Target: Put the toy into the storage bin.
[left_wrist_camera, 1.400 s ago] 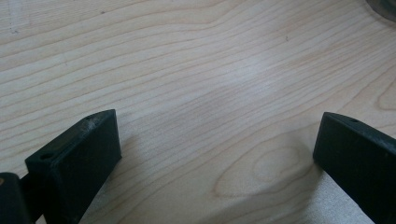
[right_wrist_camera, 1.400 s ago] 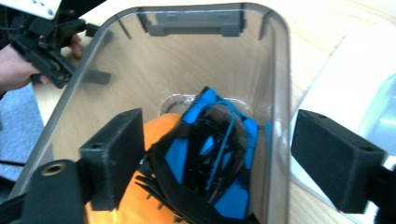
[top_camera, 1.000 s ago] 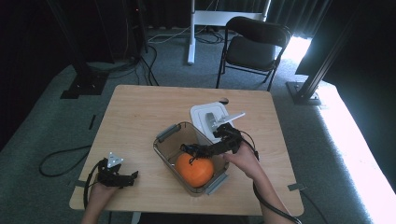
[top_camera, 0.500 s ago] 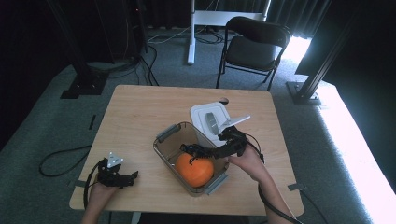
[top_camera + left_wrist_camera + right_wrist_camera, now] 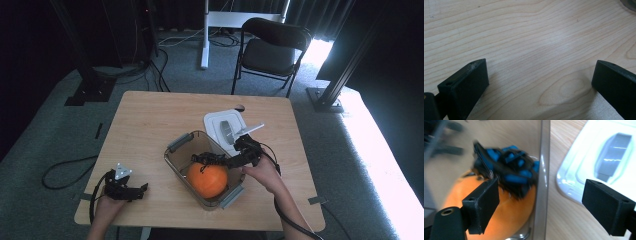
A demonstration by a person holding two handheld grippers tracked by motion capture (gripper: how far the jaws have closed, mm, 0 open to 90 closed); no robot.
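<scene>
A: Over to the wooden table point(image 5: 150, 125), and there's the clear plastic container point(image 5: 176, 159) near the middle, grey latches on its ends, with an orange pumpkin point(image 5: 207, 180) sitting inside it.

B: And on top of that pumpkin, a black and blue object point(image 5: 509, 172). In the right gripper view it's blurred, so I can't name it more closely, but it lies against the inside of the container wall, resting on the pumpkin's upper side.

A: The right gripper point(image 5: 245, 150) is at the container's right rim, held by the person's right hand point(image 5: 262, 172). How do its jaws stand?

B: Spread wide apart, nothing between them being squeezed. In its own view the left jaw sits in front of the pumpkin, just below the black and blue object, while the right jaw sits over the white lid point(image 5: 599, 152). The container's rim runs up between the two.

A: So the pumpkin is off to one jaw's side, not pinched.

B: Correct. The white lid, with its grey handle recess, lies flat on the table just beside the container, on the far right side.

A: And the left gripper point(image 5: 122, 187)?

B: Well apart, near the table's front left corner, in the left hand point(image 5: 107, 205). Its jaws are parted wide over bare wood grain.
</scene>
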